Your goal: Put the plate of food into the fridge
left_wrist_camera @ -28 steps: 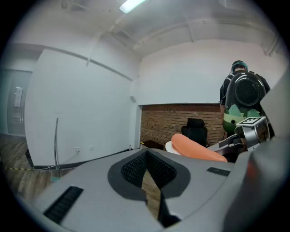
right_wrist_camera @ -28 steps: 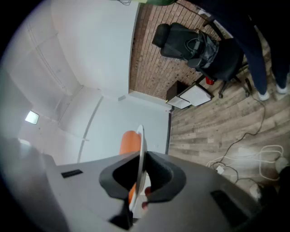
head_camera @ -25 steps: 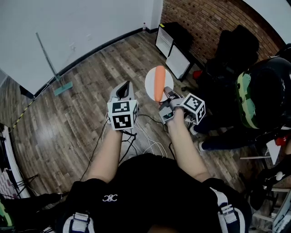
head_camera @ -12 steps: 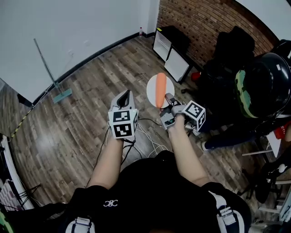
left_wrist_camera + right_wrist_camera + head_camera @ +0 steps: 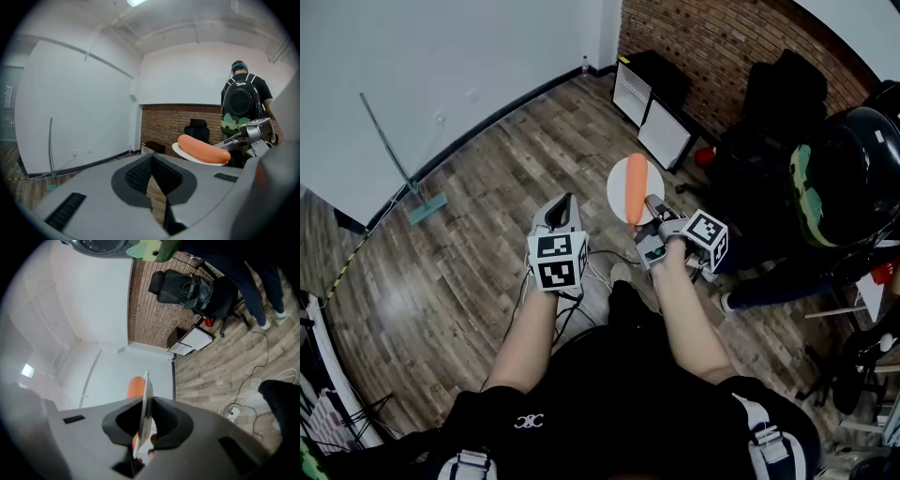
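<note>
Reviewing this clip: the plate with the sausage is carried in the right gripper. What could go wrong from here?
1. The right gripper pinches only the rim of the plate, and its jaws have just been opening slightly, so the plate may tilt or slip.
2. The sausage lies loose on the plate and could roll off.
3. Cables lie on the floor near the person's feet, a possible trip hazard.

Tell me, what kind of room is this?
Likely an office or studio workspace: a brick wall, a black office chair, and loose cables across the wood-plank floor.
</note>
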Available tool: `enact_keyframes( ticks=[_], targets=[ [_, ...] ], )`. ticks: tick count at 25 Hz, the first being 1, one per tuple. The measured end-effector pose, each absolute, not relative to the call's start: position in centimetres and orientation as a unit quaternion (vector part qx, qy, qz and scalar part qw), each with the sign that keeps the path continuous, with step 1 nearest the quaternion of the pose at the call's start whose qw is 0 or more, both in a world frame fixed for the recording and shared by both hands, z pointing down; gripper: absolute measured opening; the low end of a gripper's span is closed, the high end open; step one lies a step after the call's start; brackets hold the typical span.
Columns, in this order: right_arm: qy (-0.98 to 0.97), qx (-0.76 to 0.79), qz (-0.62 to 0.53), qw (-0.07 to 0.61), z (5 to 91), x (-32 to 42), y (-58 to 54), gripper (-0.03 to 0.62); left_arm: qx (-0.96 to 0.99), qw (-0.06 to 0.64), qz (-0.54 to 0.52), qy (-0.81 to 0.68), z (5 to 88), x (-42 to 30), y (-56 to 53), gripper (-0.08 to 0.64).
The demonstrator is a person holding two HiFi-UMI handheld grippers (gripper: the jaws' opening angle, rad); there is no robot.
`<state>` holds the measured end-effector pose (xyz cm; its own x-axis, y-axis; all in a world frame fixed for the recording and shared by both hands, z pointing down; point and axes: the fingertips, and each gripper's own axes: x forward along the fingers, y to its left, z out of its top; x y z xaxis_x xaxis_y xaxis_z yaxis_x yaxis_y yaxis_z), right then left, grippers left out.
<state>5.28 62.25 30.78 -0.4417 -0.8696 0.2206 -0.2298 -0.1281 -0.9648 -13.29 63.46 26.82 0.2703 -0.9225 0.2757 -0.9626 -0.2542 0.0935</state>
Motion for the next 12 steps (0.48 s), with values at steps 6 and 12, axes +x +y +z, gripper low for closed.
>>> enact_keyframes(
  ticks=[6, 12],
  targets=[
    [0.606, -0.45, -0.594, 0.278, 30.7, 7.5, 54.6, 0.046, 0.783, 0.114, 0.092, -0.604, 26.7, -11.7, 56.6, -0.005],
    [0.61, -0.447, -0.594, 0.275, 30.3, 10.2, 47.1, 0.046, 0.78, 0.106, 0.099, -0.609, 25.6, -9.1, 49.3, -0.005]
  ],
)
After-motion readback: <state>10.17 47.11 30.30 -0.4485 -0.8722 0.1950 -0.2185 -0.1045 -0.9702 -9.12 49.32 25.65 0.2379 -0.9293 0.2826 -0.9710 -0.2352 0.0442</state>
